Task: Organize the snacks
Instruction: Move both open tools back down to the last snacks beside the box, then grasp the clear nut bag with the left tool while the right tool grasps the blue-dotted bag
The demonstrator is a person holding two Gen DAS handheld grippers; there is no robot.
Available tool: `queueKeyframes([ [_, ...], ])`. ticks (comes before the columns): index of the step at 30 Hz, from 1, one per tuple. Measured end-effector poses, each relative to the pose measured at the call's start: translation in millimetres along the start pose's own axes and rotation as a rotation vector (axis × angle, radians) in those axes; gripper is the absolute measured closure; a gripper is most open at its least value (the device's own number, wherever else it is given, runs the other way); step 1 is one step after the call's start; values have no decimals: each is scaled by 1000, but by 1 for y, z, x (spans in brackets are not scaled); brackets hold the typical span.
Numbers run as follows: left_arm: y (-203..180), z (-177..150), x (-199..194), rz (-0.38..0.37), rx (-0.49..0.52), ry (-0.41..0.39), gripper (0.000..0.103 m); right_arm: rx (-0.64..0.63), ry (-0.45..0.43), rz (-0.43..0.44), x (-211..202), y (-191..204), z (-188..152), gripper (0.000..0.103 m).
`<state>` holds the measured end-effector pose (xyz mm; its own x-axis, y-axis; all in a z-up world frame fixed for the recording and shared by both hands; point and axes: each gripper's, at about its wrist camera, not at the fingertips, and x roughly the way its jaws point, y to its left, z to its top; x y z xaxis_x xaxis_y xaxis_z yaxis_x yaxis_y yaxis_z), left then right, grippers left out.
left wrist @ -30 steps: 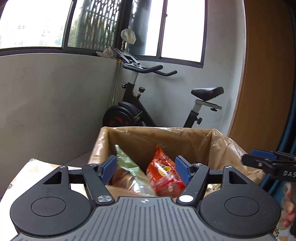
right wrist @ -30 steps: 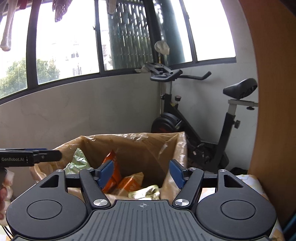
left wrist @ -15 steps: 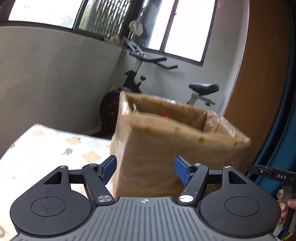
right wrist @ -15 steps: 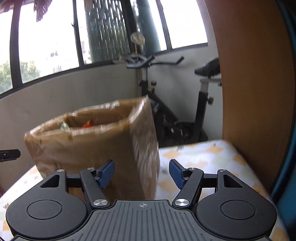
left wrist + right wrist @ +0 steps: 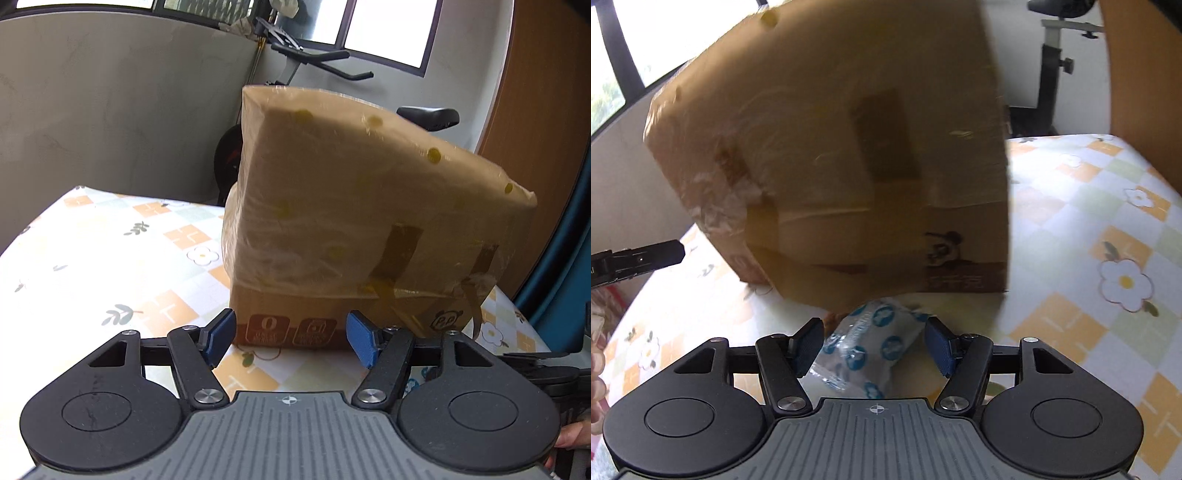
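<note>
A brown cardboard box [image 5: 362,221] lined with a plastic bag stands on the flower-patterned tablecloth [image 5: 110,258]; its inside is hidden now. My left gripper [image 5: 291,338] is open and empty, low in front of the box's base. In the right wrist view the box [image 5: 849,166] looms close. My right gripper [image 5: 873,349] is open, with a clear snack pack with blue dots [image 5: 868,347] lying on the cloth between its fingers, not gripped. The left gripper's tip [image 5: 639,258] shows at the left edge.
An exercise bike [image 5: 314,70] stands behind the table by the grey wall. A wooden panel [image 5: 535,92] rises at the right. The tablecloth [image 5: 1108,221] stretches right of the box.
Both grippers have dropped from above the box's open top down to table level in front of it. The snacks inside have gone out of view and the blue-dotted pack has come between the right fingers.
</note>
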<state>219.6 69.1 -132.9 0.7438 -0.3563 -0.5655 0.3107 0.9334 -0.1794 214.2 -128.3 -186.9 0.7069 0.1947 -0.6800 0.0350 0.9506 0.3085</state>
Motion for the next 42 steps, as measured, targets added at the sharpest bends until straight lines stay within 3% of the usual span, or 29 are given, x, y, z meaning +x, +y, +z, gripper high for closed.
queueKeyframes([
  [7, -5, -10, 6, 10, 7, 34, 37, -149, 21, -93, 27, 26, 1, 52],
  [11, -12, -14, 15, 4, 11, 64, 37, -193, 16, -98, 27, 28, -9, 55],
  [19, -38, -28, 40, -47, 62, 132, 41, -130, -50, -102, 13, 2, -21, 57],
  [25, -69, -32, 65, -96, 164, 164, 43, -89, -71, -111, 5, -15, -26, 57],
  [28, -83, -36, 75, -129, 214, 188, 51, -83, -77, -108, -9, -25, -28, 57],
  [34, -100, -52, 94, -100, 289, 223, 64, -74, -83, -101, -15, -30, -31, 57],
  [37, -98, -56, 92, -81, 300, 204, 85, -67, -86, -98, -15, -30, -31, 57],
  [42, -78, -58, 79, -50, 192, 201, 85, -59, -86, -105, -14, -27, -31, 57],
])
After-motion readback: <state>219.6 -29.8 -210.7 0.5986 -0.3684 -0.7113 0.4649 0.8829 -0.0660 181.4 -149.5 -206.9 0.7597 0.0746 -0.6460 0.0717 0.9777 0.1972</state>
